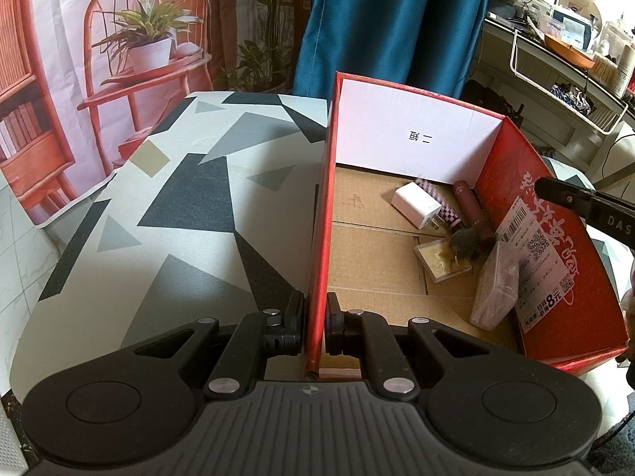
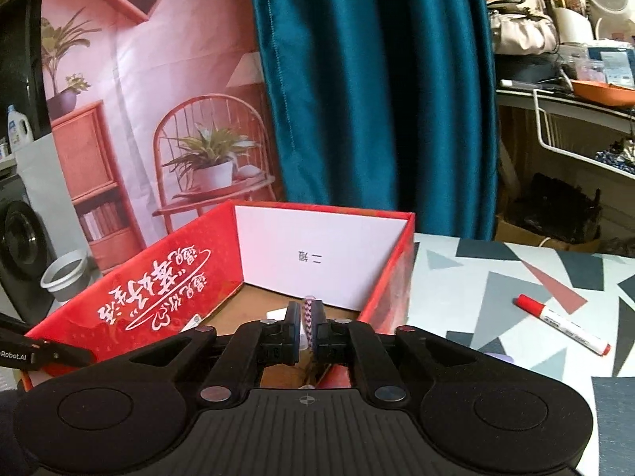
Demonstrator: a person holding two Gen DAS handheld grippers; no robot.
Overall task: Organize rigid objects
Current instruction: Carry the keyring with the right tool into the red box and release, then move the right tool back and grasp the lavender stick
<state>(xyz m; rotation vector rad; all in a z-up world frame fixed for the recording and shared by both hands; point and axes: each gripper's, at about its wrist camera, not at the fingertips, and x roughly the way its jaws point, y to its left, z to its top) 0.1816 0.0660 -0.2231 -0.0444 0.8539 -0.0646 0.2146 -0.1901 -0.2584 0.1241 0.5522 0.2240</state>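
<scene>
A red cardboard box (image 1: 528,198) stands on the patterned table. My left gripper (image 1: 315,317) is shut on the box's near left wall (image 1: 317,238). Inside lie a white charger (image 1: 416,204), a purple checkered stick (image 1: 442,202), a maroon tube (image 1: 470,208), a gold flat case (image 1: 440,260), a dark clip (image 1: 468,242) and a clear wrapped pack (image 1: 496,281). My right gripper (image 2: 304,327) is over the box (image 2: 131,297). It is shut on a purple checkered stick (image 2: 306,317). A red and white marker (image 2: 561,323) lies on the table right of the box.
The table cloth (image 1: 178,206) has grey and black shapes. A teal curtain (image 2: 377,79) hangs behind the table. A cluttered shelf with a white wire basket (image 1: 571,87) is at the far right. A printed backdrop (image 1: 119,39) is at the left.
</scene>
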